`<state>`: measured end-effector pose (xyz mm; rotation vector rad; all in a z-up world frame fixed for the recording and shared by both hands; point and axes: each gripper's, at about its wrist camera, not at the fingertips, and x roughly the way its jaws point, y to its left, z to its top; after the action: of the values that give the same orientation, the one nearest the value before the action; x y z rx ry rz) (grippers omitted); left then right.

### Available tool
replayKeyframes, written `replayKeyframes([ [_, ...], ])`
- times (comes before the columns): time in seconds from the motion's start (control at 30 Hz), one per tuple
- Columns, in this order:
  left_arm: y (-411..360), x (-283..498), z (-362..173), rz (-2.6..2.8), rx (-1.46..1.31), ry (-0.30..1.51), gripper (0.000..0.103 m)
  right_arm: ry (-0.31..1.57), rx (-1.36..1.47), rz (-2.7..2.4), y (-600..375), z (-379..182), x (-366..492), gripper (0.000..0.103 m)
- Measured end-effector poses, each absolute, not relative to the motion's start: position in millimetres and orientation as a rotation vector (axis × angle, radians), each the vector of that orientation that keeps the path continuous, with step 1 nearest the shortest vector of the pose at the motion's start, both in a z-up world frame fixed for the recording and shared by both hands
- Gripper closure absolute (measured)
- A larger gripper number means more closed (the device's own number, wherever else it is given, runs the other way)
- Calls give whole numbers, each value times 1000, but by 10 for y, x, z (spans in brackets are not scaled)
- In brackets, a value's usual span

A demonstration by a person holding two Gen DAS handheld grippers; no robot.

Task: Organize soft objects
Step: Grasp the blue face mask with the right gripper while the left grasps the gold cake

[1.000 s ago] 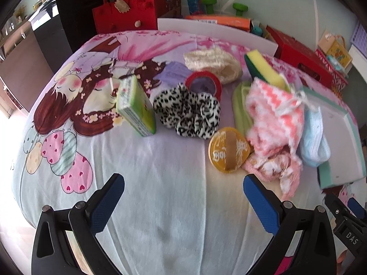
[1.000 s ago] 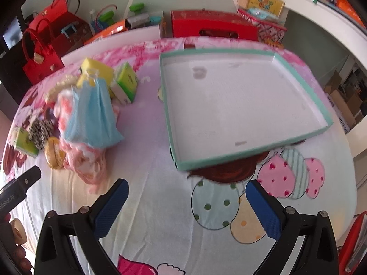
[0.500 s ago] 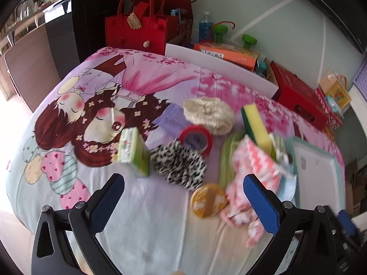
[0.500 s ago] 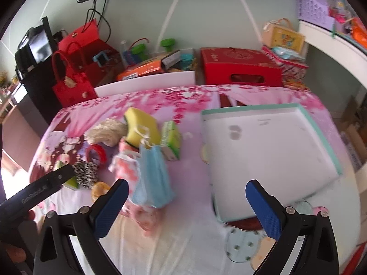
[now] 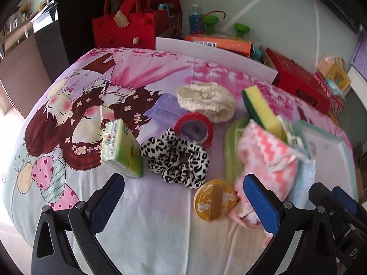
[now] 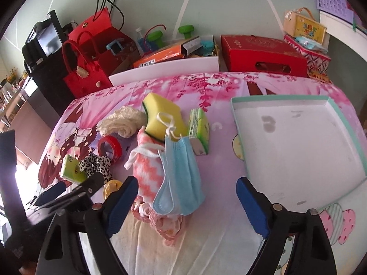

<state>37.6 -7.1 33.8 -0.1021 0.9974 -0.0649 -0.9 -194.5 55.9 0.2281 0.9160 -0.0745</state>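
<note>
Right wrist view: the right claw stands open with nothing between its pads, its jaws having just narrowed a little, and the blue mask lies just ahead, a shade toward its left finger. The mask drapes over a pink-and-white sock, its long axis running away from the claw toward the sponge, with one white ear loop trailing up onto the sponge. The empty tray sits to the right of the pile, on the same printed bedsheet. The left claw is also open and empty; from its own camera the leopard scrunchie lies straight ahead between its fingers, and the sock pile sits by its right finger. For the mask, the right claw is the nearer and better lined up; I judge it would close across the mask's short width, then carry it right to the tray.
</note>
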Motion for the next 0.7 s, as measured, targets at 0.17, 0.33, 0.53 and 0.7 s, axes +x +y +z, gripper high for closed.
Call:
replayKeyframes([
  [0.17, -124, 387, 240, -104, -84, 1052, 0, 934, 240, -59, -1955, 455, 9, 28],
  [0.33, -147, 402, 146, -72, -49, 1092, 0, 955, 282, -41, -2017, 341, 31, 50],
  [0.53, -169, 413, 91, -83, -61, 1117, 0, 945, 296, -64, -2092, 327, 15, 69],
  [0.7, -237, 425, 32, -91, -56, 1136, 1, 949, 305, -83, -2138, 316, 3, 75],
])
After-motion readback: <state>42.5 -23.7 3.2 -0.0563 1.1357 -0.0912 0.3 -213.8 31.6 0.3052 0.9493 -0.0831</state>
